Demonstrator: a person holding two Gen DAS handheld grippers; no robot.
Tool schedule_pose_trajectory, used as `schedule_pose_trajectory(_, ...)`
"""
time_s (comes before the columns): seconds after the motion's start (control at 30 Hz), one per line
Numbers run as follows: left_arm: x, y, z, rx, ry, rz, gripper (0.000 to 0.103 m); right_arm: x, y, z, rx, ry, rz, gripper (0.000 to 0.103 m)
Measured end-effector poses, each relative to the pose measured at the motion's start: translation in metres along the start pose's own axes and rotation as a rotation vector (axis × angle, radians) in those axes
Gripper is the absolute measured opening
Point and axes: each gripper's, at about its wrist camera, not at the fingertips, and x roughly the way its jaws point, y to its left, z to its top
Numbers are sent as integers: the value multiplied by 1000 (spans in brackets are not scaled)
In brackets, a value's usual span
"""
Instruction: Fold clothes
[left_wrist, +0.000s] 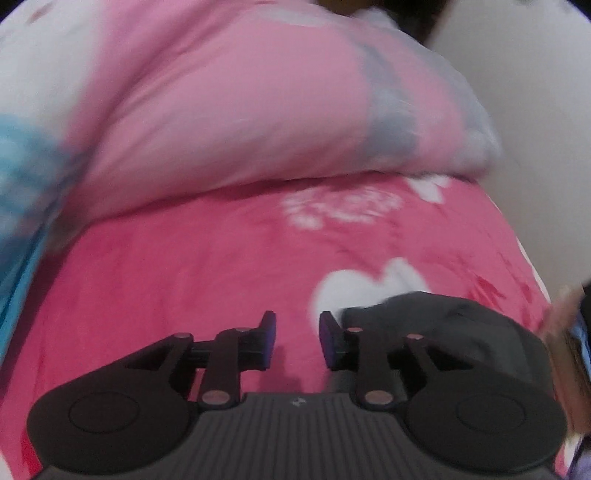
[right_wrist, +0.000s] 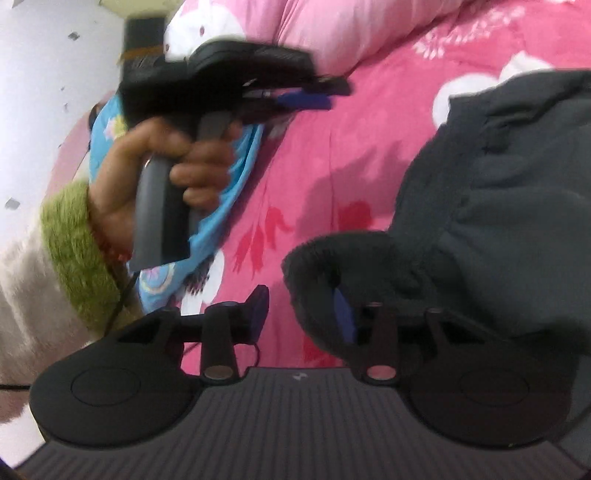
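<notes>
The bed is covered by a hot pink sheet (left_wrist: 184, 280) with white hearts and flower prints, and it takes up most of both views. At the far end sits a big pale pink duvet (left_wrist: 229, 110), bunched up along the sheet's edge. There's a blue patterned cloth (right_wrist: 229, 192) lying on the left side of the bed, just behind the person's hand.

The dark grey garment (right_wrist: 498, 192) is crumpled in a heap on the sheet, off to the right in the right wrist view. One fuzzy edge of it curls over the right finger of the right gripper (right_wrist: 301, 314), whose jaws stand apart with sheet showing between them, so it's released, not pinching anything as far as I can tell through the blur.

The left gripper (left_wrist: 297, 339) hovers over bare sheet with its jaws parted too, holding nothing. The garment touches or sits just behind its right finger; hard to say which. In the right wrist view you can see the person's hand (right_wrist: 166, 166) wrapped around that gripper's handle, with a fluffy green cuff (right_wrist: 70, 251) at the wrist.
</notes>
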Motion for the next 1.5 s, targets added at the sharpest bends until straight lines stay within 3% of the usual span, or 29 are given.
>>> schedule_pose_trajectory(0.07, -22, 17, -16, -77, -36, 5, 31, -33, -4, -7, -59, -14, 51, 42)
schedule_pose_trajectory(0.13, -47, 26, -36, -160, -62, 14, 35, -68, -9, 4, -108, -38, 79, 55)
schedule_pose_trajectory(0.17, -56, 27, -46, -195, -68, 24, 36, -86, -13, 12, -143, -53, 77, 67)
schedule_pose_trajectory(0.23, -79, 24, -78, -262, -60, 45, 40, -118, -24, 38, -269, -76, 33, 81)
schedule_pose_trajectory(0.33, -104, 10, -127, -386, -25, 44, 47, -123, -47, 90, -474, -30, -60, 85)
schedule_pose_trajectory(0.43, -102, 1, -171, -528, -12, 51, 49, -90, -75, 147, -574, 51, -84, 85)
schedule_pose_trajectory(0.53, -90, -6, -196, -618, -36, 86, 48, -24, -96, 184, -659, 138, -69, 85)
schedule_pose_trajectory(0.6, -79, -7, -200, -642, -69, 94, 47, 14, -105, 197, -745, 219, -47, 85)
schedule_pose_trajectory(0.7, -61, -7, -195, -630, -88, 100, 44, 59, -116, 204, -759, 339, 12, 85)
schedule_pose_trajectory(0.83, -41, -8, -192, -604, -102, 118, 41, 101, -123, 200, -800, 448, 24, 85)
schedule_pose_trajectory(0.9, -34, -9, -190, -582, -104, 123, 41, 115, -128, 195, -791, 512, 22, 82)
schedule_pose_trajectory(0.97, -28, -11, -189, -556, -102, 137, 41, 117, -128, 188, -846, 509, 12, 74)
schedule_pose_trajectory(1.03, -21, -13, -186, -544, -102, 148, 41, 112, -129, 184, -865, 491, 9, 53)
schedule_pose_trajectory(1.1, -13, -12, -184, -552, -99, 156, 39, 104, -133, 186, -820, 478, 8, 10)
schedule_pose_trajectory(1.27, -2, -7, -175, -534, -94, 167, 26, 54, -132, 193, -705, 348, 18, 6)
schedule_pose_trajectory(1.37, -6, 2, -170, -547, -89, 115, 27, 3, -119, 186, -654, 215, 25, 6)
schedule_pose_trajectory(1.43, -14, 9, -164, -548, -92, 66, 38, -32, -107, 174, -642, 131, 6, 6)
schedule_pose_trajectory(1.5, -23, 17, -159, -548, -101, 27, 57, -60, -94, 161, -633, 69, -31, 6)
